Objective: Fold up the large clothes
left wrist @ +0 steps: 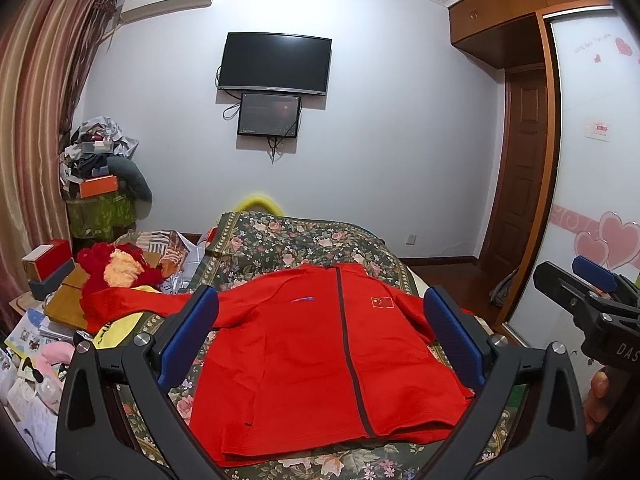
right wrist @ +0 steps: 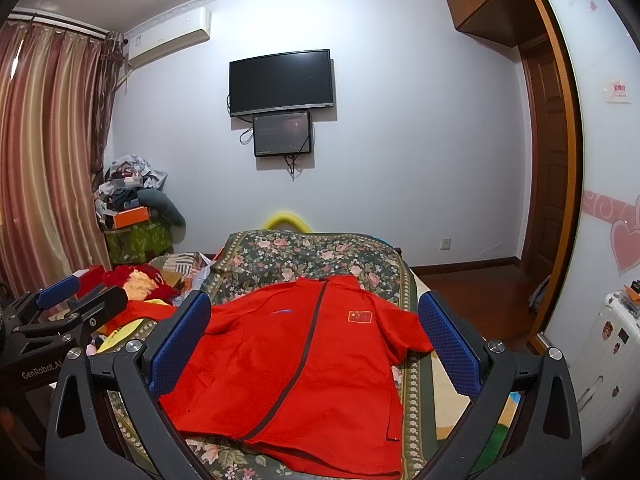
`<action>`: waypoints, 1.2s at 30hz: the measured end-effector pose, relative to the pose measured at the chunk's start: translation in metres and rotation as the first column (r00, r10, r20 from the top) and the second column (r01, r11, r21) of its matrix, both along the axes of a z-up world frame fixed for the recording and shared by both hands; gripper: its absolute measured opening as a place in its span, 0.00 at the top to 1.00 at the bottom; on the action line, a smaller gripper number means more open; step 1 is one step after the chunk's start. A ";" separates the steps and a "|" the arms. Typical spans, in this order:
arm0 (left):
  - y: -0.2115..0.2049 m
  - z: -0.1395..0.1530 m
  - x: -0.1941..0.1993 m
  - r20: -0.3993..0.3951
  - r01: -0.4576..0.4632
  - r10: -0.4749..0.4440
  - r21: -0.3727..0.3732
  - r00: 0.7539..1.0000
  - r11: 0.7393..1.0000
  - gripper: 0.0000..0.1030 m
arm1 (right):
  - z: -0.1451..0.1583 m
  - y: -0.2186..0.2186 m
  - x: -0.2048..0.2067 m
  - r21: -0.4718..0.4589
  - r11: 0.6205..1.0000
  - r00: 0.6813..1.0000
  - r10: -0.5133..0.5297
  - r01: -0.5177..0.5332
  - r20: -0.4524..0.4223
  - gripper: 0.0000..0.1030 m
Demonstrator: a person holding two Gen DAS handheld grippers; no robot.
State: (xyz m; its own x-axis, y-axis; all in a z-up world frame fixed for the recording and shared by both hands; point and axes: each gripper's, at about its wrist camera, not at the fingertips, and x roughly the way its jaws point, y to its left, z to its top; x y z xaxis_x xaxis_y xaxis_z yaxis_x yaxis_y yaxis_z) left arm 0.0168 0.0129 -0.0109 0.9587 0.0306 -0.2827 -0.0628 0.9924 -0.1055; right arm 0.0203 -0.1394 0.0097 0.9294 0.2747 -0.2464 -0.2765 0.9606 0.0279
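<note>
A red zip jacket [left wrist: 312,364] with a small flag badge lies flat, front up, on the floral bedspread [left wrist: 288,240]. Its left sleeve stretches out to the left off the bed's side. My left gripper [left wrist: 320,340] is open and empty, held above the jacket's near hem. My right gripper [right wrist: 316,344] is open and empty too, above the jacket [right wrist: 296,376] on the bedspread [right wrist: 304,256]. The right gripper also shows at the right edge of the left wrist view [left wrist: 592,300], and the left gripper at the left edge of the right wrist view [right wrist: 64,308].
A cluttered pile of boxes, books and a red plush toy [left wrist: 116,268] lies left of the bed. A stacked heap [left wrist: 96,168] stands by the curtain. A wardrobe with sliding door [left wrist: 592,160] and a white suitcase [right wrist: 612,352] stand on the right. A TV [left wrist: 276,64] hangs ahead.
</note>
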 end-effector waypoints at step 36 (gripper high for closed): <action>0.050 -0.029 0.063 -0.114 -0.084 0.082 -0.016 0.990 0.996 0.00 | -0.023 0.020 0.056 -0.046 0.999 0.992 0.010 -0.016 -0.124 0.00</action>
State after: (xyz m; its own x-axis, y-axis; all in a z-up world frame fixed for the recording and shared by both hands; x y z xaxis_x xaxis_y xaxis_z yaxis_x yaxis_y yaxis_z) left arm 0.0793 0.0629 -0.0402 0.9148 0.1017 -0.3910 -0.1577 0.9809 -0.1137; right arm 0.0767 -0.1192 -0.0130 0.8875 0.2719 -0.3722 -0.2860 0.9581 0.0177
